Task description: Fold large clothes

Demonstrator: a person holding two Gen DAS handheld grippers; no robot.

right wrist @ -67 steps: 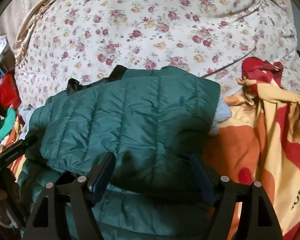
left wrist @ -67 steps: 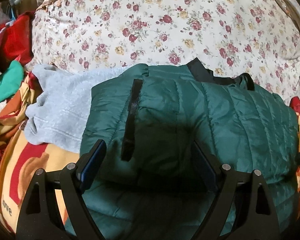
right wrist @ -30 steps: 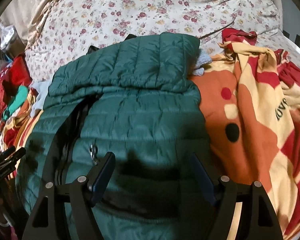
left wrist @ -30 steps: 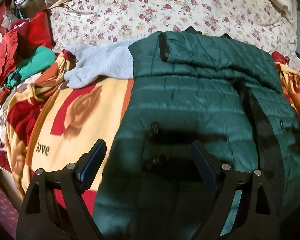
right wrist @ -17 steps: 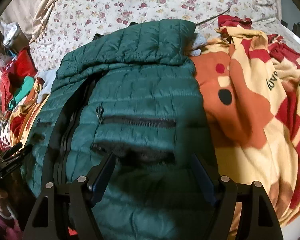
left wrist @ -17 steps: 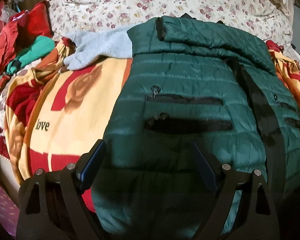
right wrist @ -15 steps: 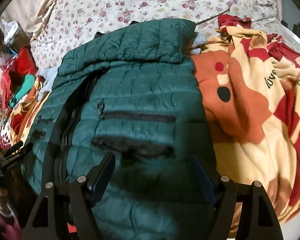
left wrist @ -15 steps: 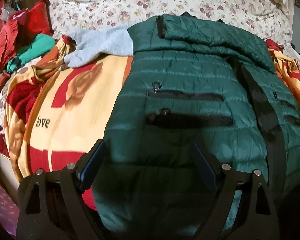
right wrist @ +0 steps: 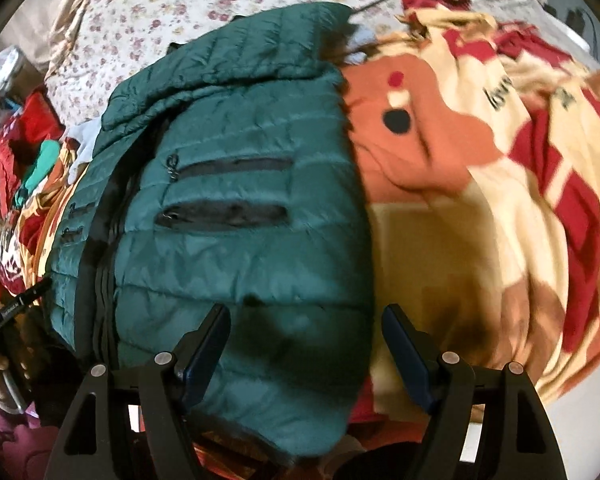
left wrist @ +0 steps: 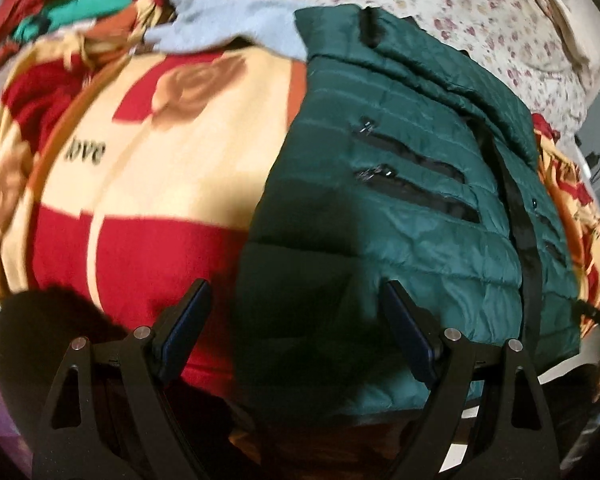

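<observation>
Both views are smeared by motion blur, so the print on the red, cream and orange blanket (left wrist: 152,184) is soft apart from the word "love", and the heap of red and teal clothes (left wrist: 80,0) at the far left is only patches of colour. The green quilted jacket (left wrist: 400,208) lies front up on the blanket, its collar end folded over at the far side against the floral bedspread (right wrist: 160,12); its near hem runs under dark shadow in the left wrist view and hangs past the bed edge in the right wrist view, where the lowest part is cut off behind the tongs. A pale grey garment (left wrist: 228,32) shows only as a strip, mostly covered by the jacket's far left corner. The left gripper (left wrist: 296,320) hangs with its jaws spread wide and nothing between them, over the jacket's near left edge; the right gripper (right wrist: 304,340) is likewise spread and empty, over the near right edge. Against half a second ago, both cameras have pulled back toward the near side and swung outward, so the jacket sits off-centre and more blanket fills each view.
</observation>
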